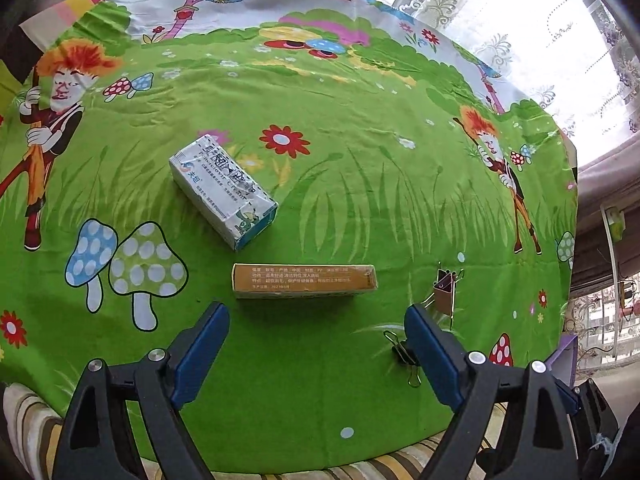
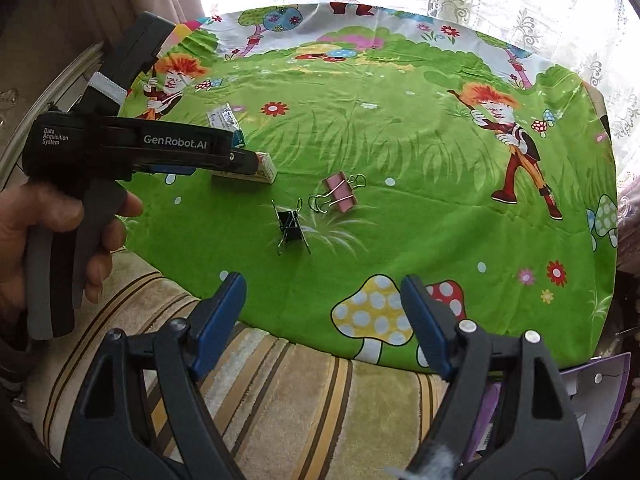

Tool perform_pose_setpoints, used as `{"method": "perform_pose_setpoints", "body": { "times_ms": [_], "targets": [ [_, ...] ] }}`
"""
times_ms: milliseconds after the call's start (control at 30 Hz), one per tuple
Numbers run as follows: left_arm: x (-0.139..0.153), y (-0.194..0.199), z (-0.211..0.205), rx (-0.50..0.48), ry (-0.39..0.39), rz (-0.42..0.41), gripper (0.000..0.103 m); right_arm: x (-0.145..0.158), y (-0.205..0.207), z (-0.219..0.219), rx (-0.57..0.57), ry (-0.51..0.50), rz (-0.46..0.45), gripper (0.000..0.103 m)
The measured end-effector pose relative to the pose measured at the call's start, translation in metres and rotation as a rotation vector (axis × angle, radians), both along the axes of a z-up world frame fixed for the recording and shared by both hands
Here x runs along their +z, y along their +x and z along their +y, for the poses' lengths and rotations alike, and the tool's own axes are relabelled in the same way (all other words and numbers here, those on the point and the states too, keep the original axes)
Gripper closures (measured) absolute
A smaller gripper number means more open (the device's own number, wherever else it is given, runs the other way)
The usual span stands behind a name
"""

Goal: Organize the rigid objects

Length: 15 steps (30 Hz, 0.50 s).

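Observation:
A yellow box [image 1: 304, 281] lies flat on the green cartoon cloth [image 1: 360, 200], just ahead of my open, empty left gripper [image 1: 316, 320]. A white and blue box [image 1: 224, 190] lies behind it to the left. A pink binder clip [image 1: 444, 294] and a black binder clip [image 1: 404, 354] lie by the left gripper's right finger. In the right wrist view the black clip [image 2: 290, 222] and pink clip [image 2: 340, 192] lie ahead of my open, empty right gripper [image 2: 322, 292]. The left gripper's body hides most of the yellow box [image 2: 262, 170] and the white box [image 2: 226, 118].
The cloth [image 2: 400, 128] covers a table by lace curtains [image 1: 540, 40]. A striped cushion [image 2: 280, 392] lies under the near edge. The person's hand [image 2: 48, 232] holds the left gripper at the left. Purple and white paper [image 2: 592, 380] sits at the lower right.

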<state>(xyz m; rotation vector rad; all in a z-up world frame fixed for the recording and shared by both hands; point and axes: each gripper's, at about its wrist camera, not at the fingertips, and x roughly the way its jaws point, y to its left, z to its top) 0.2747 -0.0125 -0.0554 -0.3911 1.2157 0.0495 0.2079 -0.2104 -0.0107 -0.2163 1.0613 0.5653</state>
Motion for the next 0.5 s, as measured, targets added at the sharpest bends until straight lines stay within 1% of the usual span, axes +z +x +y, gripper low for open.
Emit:
{"method": "perform_pose_setpoints", "body": {
  "times_ms": [100,167,233,300,367,400,500],
  "targets": [
    [-0.003,0.006,-0.003,0.009,0.001,0.013,0.010,-0.010,0.006,0.014,0.033,-0.011,0.022,0.021],
    [-0.005,0.010,-0.006,0.012,0.020,0.018,0.008,-0.014,0.010,0.019,0.045,-0.009,0.039,0.021],
    [-0.009,0.015,-0.007,0.017,0.031,0.027,0.008,-0.019,0.013,0.022,0.051,-0.010,0.055,0.021],
    [-0.013,0.018,-0.008,0.010,0.058,0.031,0.008,-0.024,0.017,0.025,0.055,-0.011,0.070,0.021],
    [-0.016,0.021,-0.008,0.011,0.074,0.036,0.011,-0.027,0.021,0.026,0.049,-0.007,0.082,0.021],
    [-0.018,0.022,-0.007,0.012,0.069,0.039,0.018,-0.029,0.023,0.027,0.045,-0.007,0.085,0.021],
    [-0.020,0.021,-0.005,0.006,0.067,0.024,0.019,-0.032,0.027,0.030,0.038,-0.005,0.091,0.021]
  ]
}}
